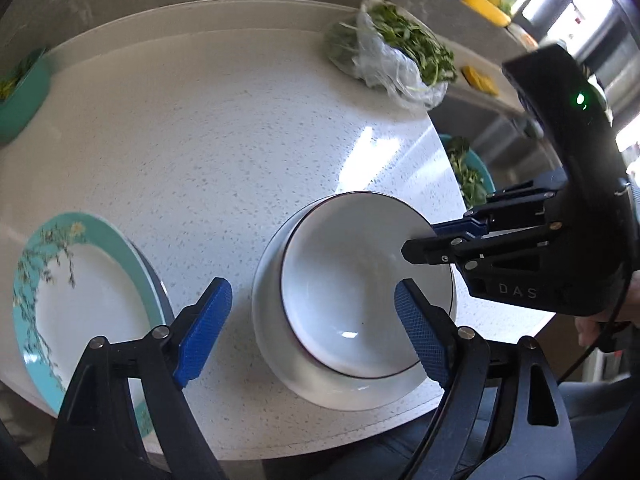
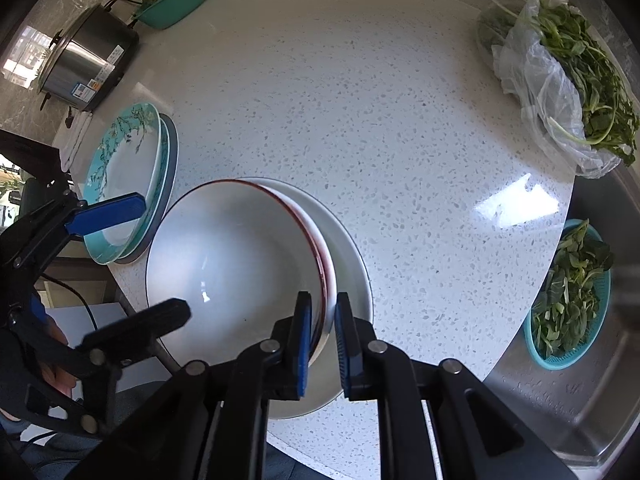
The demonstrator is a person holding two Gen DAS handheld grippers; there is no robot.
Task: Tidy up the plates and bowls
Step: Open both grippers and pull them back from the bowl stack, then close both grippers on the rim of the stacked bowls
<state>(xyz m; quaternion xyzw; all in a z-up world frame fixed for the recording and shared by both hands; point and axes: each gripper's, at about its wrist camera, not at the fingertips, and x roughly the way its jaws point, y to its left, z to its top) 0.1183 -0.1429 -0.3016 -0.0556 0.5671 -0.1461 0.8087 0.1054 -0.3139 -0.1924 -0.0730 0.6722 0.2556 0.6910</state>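
A stack of nested white bowls [image 1: 352, 292] stands near the front edge of the speckled white counter [image 1: 200, 140]. The top bowl [image 2: 232, 264] has a dark rim and sits in a red-rimmed one. My right gripper [image 2: 324, 344] is shut on the stack's right rim, one pad inside and one outside; in the left wrist view the right gripper [image 1: 420, 250] reaches in from the right. My left gripper [image 1: 312, 334] stands open, one pad over the counter and one over the bowl, touching nothing. The left gripper [image 2: 162, 256] also shows at the bowl's left side. Teal floral plates [image 1: 80, 292] [image 2: 124, 172] lie stacked to the left.
A plastic bag of greens [image 2: 560, 80] [image 1: 392, 52] lies at the far right of the counter. A teal basket of leaves [image 2: 568, 300] sits in the steel sink [image 2: 580, 400]. A steel pot [image 2: 88, 64] and a teal basin [image 2: 176, 0] stand at the far left.
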